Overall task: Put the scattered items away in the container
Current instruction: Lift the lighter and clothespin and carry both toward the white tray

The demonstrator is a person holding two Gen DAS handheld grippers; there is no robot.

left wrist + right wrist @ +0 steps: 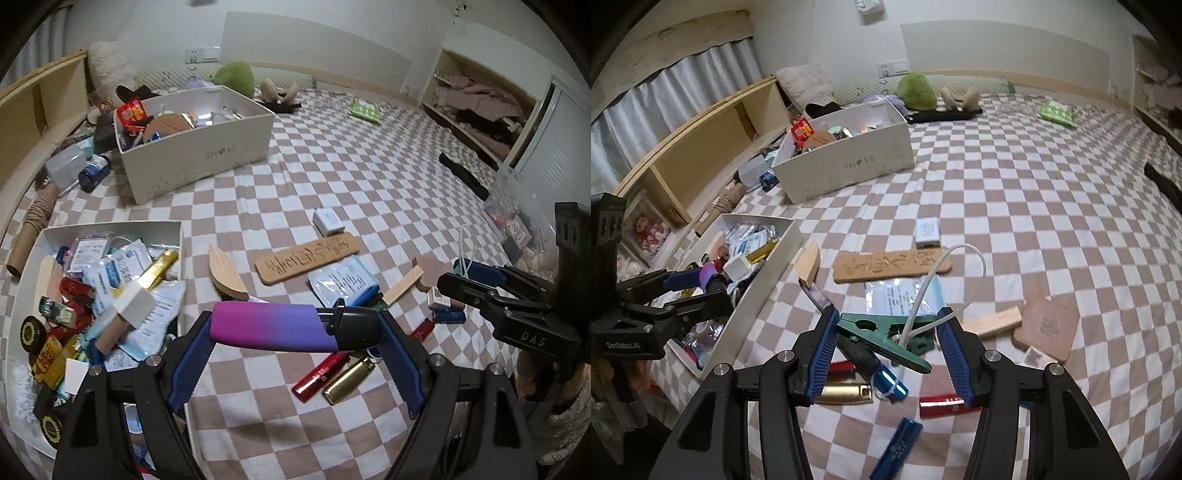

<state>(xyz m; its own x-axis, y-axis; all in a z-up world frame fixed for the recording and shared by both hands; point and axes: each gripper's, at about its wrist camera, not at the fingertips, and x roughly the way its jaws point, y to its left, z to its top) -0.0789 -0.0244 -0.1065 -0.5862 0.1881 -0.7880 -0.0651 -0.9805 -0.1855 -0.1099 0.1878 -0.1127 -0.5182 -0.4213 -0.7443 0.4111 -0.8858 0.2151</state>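
Observation:
My left gripper (295, 325) is shut on a pink-to-violet case with a black end (273, 328), holding it crosswise above the checked bedspread. It hangs next to the shallow white box (110, 226), which holds several packets and lighters. In the right wrist view the left gripper (701, 286) hovers over that shallow box (768, 280). My right gripper (888, 317) is shut on a green clip (882, 332) with a white cord loop (960, 258), and shows at the right as the right gripper (448, 275). Below lie a red lighter (319, 376), a gold lighter (349, 380) and a blue lighter (897, 446).
A wooden plaque (306, 258), blue packet (343, 282), small white box (328, 221), wooden leaf (227, 275) and wood stick (402, 286) lie on the bed. A tall white shoebox (195, 155) stands behind. A clear bin (517, 206) sits at the right.

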